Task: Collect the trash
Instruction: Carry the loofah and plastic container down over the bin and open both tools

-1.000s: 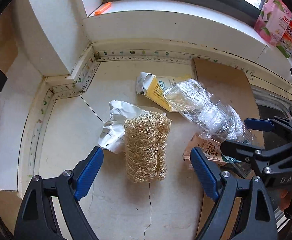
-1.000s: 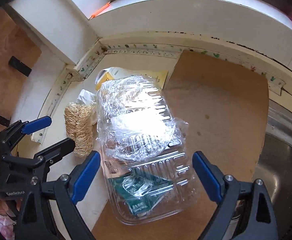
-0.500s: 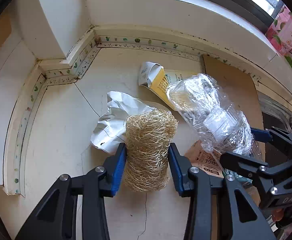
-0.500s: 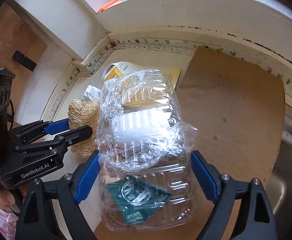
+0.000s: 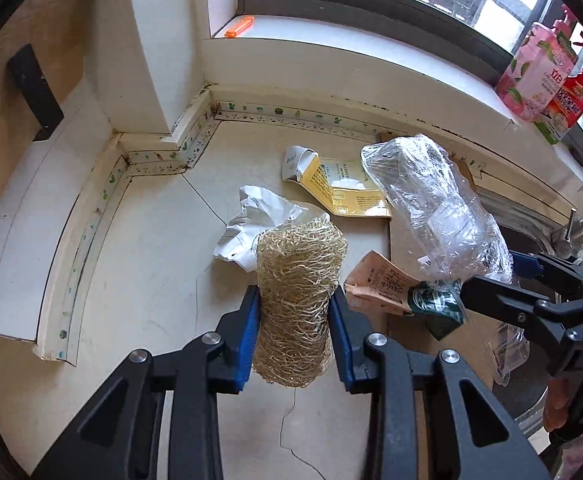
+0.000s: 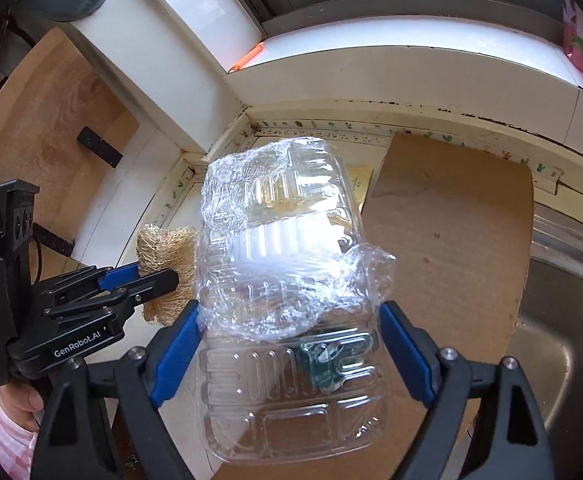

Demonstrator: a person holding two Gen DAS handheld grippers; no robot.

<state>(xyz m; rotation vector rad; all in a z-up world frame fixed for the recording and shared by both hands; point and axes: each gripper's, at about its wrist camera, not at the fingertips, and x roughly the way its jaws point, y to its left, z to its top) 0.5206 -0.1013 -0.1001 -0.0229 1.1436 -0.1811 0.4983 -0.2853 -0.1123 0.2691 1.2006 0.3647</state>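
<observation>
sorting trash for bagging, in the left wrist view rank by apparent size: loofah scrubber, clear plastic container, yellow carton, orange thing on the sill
1. clear plastic container, loofah scrubber: alike; loofah is nearer, so unsure
2. yellow carton
3. orange thing

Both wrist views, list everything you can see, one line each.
loofah scrubber: one, straw, between left jaws
clear plastic clamshell tray: one, film-wrapped, between right jaws
crumpled white paper: one, countertop behind loofah
yellow carton: one, flattened, countertop
brown paper wrapper: one, beside loofah
brown board: one, beside sink
sink: one, steel, right
detergent bottles: two, pink and red, windowsill
orange item: one, windowsill
left gripper: black, blue pads, gripping
right gripper: black, blue pads, gripping
</observation>
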